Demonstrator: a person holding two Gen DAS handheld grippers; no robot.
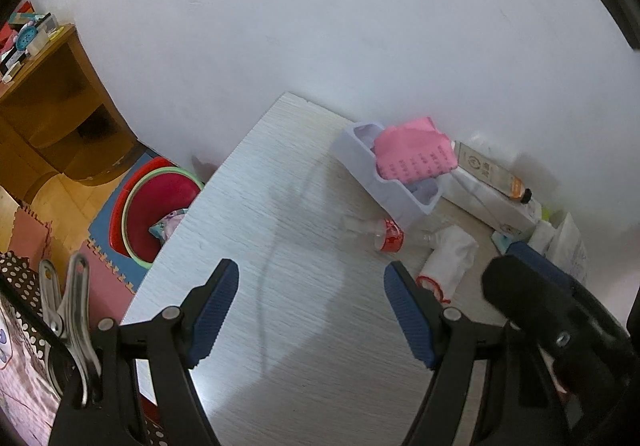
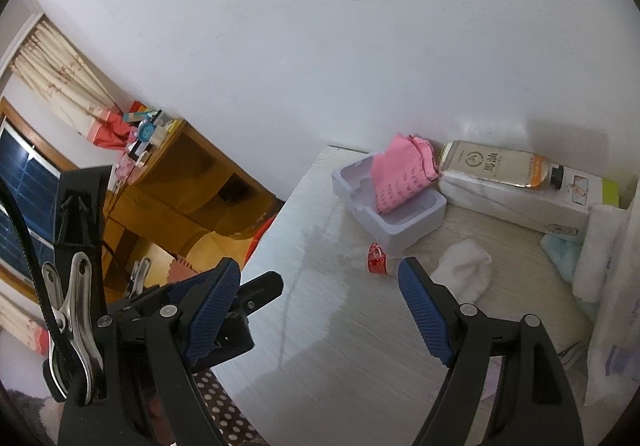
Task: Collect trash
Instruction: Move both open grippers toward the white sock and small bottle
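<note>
Both the left gripper (image 1: 312, 310) and right gripper (image 2: 320, 310) hang wide and empty over the table (image 1: 280, 246), probably readied for the crumpled bottle (image 1: 376, 232) and white wad (image 1: 448, 258) lying just ahead.

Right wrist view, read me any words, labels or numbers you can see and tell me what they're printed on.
None can be quoted with confidence.
Bottle, lying on the white box: round logo and large characters, too blurred to read.
Pink cloth in the tray: rows of small red characters, too small.
Red-labelled small bottle: white markings, unreadable.
White box: small pictures, no legible text.
</note>
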